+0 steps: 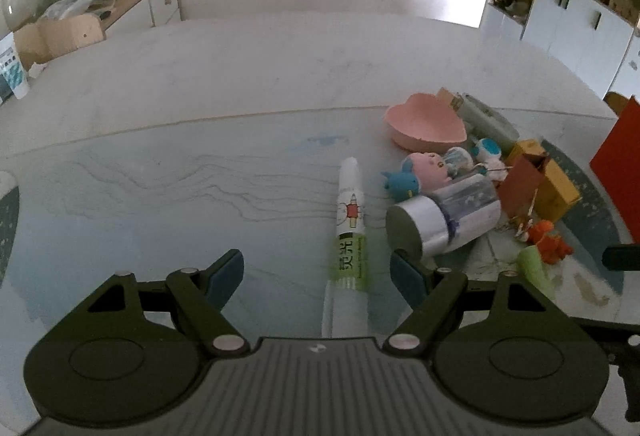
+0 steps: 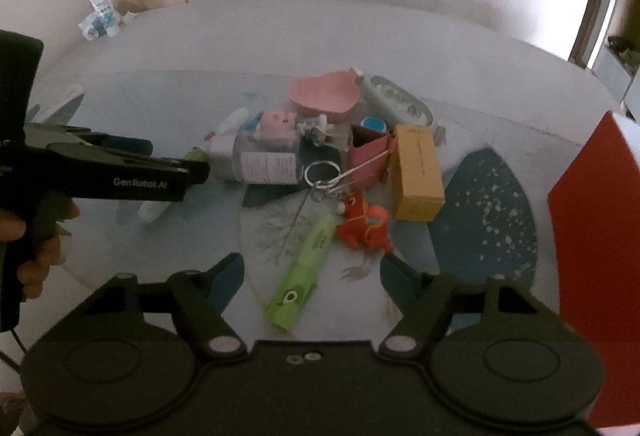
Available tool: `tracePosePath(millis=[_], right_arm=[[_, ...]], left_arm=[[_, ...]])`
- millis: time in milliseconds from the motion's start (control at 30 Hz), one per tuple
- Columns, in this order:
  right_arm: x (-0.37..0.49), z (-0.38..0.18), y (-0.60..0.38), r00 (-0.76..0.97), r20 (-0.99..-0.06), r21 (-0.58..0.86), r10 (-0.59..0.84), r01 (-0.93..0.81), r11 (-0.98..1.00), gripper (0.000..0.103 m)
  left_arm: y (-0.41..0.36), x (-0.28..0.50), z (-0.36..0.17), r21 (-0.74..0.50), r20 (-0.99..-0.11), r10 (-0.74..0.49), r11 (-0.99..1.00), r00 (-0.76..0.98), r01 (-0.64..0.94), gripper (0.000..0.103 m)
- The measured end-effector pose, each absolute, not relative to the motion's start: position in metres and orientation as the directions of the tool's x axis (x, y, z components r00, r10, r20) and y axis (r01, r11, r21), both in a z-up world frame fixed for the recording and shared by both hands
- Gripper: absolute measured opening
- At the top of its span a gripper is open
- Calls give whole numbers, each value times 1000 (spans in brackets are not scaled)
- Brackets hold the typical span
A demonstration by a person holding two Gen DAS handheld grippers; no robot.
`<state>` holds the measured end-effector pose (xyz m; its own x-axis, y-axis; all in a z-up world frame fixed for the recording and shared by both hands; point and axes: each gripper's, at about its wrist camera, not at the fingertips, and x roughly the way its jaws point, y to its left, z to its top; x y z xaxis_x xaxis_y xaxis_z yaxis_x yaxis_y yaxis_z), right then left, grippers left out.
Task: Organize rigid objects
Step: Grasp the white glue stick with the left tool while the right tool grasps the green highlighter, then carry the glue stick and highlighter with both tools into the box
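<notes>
Left fingers (image 1: pixel 230 272) spread wide, white tube (image 1: pixel 349 236) lying between them.

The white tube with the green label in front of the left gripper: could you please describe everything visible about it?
The white tube is slim and looks plastic, with a cartoon print and a lime-green band of dark characters. It lies flat on the glass tabletop, lengthwise between the open left gripper's fingers, untouched, beside the silver-capped jar.
</notes>
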<state>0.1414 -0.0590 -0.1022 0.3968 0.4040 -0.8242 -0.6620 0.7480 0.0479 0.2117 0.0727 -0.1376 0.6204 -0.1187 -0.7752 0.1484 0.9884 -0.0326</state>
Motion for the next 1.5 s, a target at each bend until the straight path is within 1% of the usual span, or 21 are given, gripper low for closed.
tracePosePath(millis=[33,100,167,200,300,333,400,467,533,600,667,700,767,867,1067,1300,1500], right_arm=[[143,-104,-58,392,-828,51,400,-659,751,67],[144,-108,-55,384,-836,51,391,-655,753,59],[146,-111,-52,380,-842,48,383,-654,755,56],[146,-112,-51,380,-843,47,380,-653,756,53],[145,-115,-48,378,-848,45,372,-648,760,44],[145,-115,-47,381,-849,40,368,-646,762,43],[146,-116,-45,382,-850,37,363,-644,764,36],[147,-117,-44,382,-852,37,357,-637,770,32],[147,-118,-42,382,-853,38,355,-634,773,30],[147,-118,-41,383,-855,33,350,-633,774,23],[148,-119,-41,383,-856,32,348,-632,774,17],[148,-118,-41,381,-856,35,350,-633,774,16],[147,-118,-41,379,-857,34,349,-635,772,16],[146,-117,-42,378,-856,38,353,-635,772,15],[142,-107,-49,373,-850,53,372,-642,765,15],[134,-81,-69,373,-829,84,417,-653,752,15],[133,-52,-90,380,-804,123,458,-647,753,16]], left_arm=[[72,213,-139,-31,-777,-120,988,617,152,73],[71,216,-142,-32,-780,-122,987,613,157,71],[71,217,-142,-29,-776,-125,986,618,163,69],[71,218,-142,-29,-775,-128,985,618,168,62],[67,220,-143,-14,-774,-127,983,620,184,56],[67,220,-144,-13,-773,-131,981,621,191,55],[66,221,-143,-10,-770,-134,980,624,199,48],[65,221,-143,-8,-766,-139,979,627,206,43],[65,222,-143,-13,-766,-145,978,626,210,38],[64,223,-142,-17,-766,-152,976,624,216,31],[65,223,-142,-24,-767,-158,976,622,218,29],[65,222,-142,-28,-767,-162,975,621,219,23],[67,222,-141,-50,-768,-178,974,616,220,18],[70,221,-140,-86,-767,-198,974,610,208,18],[70,216,-137,-93,-765,-200,975,612,203,17],[70,202,-124,-99,-761,-199,976,617,193,17],[66,186,-103,-116,-761,-212,974,614,192,17]])
